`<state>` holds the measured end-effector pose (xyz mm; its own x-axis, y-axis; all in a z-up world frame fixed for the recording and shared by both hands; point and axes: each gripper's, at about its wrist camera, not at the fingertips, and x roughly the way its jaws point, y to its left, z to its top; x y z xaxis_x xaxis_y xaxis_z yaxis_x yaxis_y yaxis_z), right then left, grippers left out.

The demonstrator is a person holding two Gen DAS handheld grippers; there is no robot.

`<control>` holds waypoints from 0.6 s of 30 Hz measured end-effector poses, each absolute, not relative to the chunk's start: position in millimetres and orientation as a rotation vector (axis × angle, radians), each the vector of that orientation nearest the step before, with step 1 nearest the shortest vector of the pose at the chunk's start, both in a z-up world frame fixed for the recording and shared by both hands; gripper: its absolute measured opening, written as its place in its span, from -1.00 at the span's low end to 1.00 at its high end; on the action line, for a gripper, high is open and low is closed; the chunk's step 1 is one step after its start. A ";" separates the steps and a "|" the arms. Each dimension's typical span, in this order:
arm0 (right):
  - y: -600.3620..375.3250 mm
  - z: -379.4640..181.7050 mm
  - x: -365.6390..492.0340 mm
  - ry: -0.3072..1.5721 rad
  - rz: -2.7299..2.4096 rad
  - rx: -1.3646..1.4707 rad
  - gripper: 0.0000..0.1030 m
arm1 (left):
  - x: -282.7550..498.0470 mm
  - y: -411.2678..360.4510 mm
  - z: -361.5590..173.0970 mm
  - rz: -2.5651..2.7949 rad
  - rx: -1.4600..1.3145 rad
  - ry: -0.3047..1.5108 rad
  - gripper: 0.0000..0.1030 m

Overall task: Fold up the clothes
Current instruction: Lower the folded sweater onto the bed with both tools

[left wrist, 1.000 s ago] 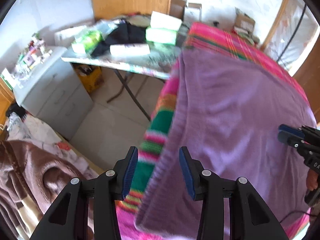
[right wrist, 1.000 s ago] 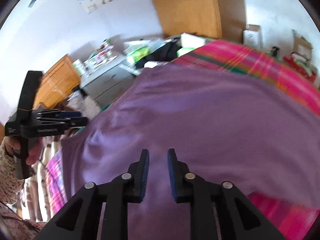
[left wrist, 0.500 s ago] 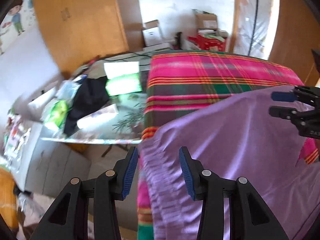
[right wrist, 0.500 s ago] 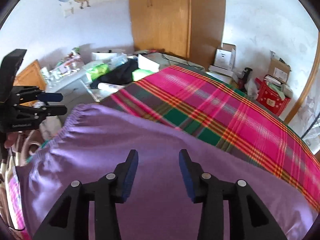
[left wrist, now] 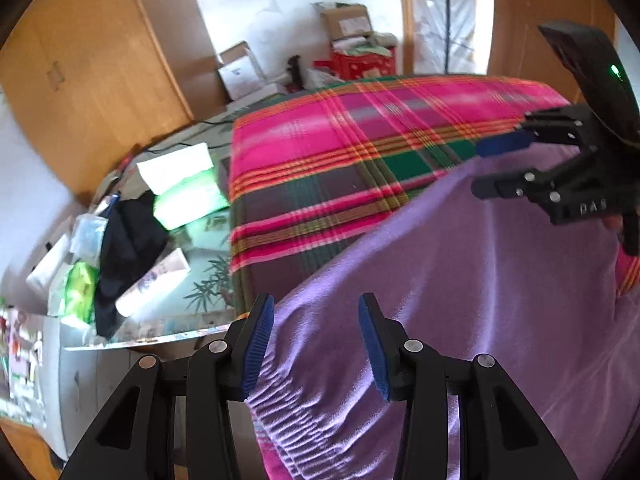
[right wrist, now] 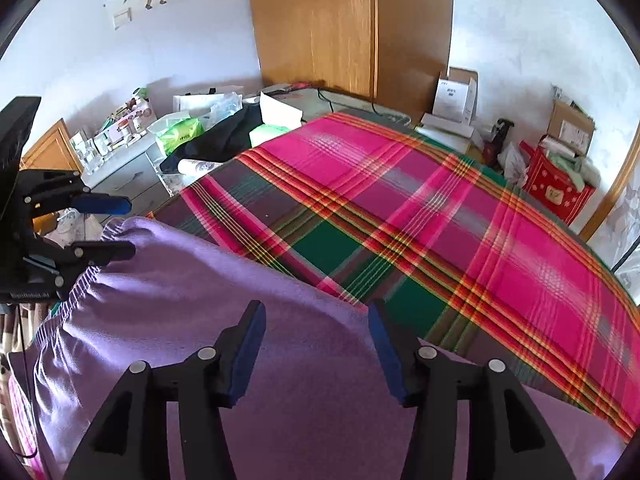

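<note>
The purple garment (right wrist: 248,360) lies on the near part of the plaid bedspread (right wrist: 440,208), its gathered waistband edge (the left end) just ahead of the left gripper (left wrist: 316,344), nearer it than the right gripper (right wrist: 316,352); both grippers' jaws stand apart, holding nothing.

Left tongs (left wrist: 316,344) spread wide over purple garment (left wrist: 460,300), garment lying on plaid bed cover (left wrist: 340,152), right tongs (left wrist: 492,168) parted above its far edge, cluttered surface (left wrist: 200,280) beside bed.
</note>
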<state>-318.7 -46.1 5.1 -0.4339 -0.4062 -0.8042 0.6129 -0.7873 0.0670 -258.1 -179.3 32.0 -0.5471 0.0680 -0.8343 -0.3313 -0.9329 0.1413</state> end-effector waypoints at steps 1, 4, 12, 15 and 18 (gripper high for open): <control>-45.7 3.2 -321.6 0.310 -2.218 1.166 0.07 | -259.8 -178.5 31.2 2.529 -1.348 0.417 -0.11; -45.5 -2.3 -329.7 0.313 -2.211 1.189 0.15 | -266.3 -176.6 28.6 2.496 -1.328 0.432 -0.11; -48.1 -10.6 -335.8 0.365 -2.171 1.181 0.26 | -274.5 -179.3 12.8 2.468 -1.381 0.515 -0.11; -50.0 -13.1 -336.5 0.400 -2.156 1.169 0.28 | -271.7 -179.2 10.8 2.462 -1.371 0.522 -0.11; -50.9 -14.8 -336.8 0.423 -2.145 1.154 0.28 | -272.1 -181.9 10.8 2.454 -1.367 0.496 -0.11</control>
<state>-336.8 -50.9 -14.8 -0.3949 -0.3961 -0.8289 0.6810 -0.7318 0.0252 -272.1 -181.9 10.8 -0.5084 0.0820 -0.8572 -0.4085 -0.8993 0.1562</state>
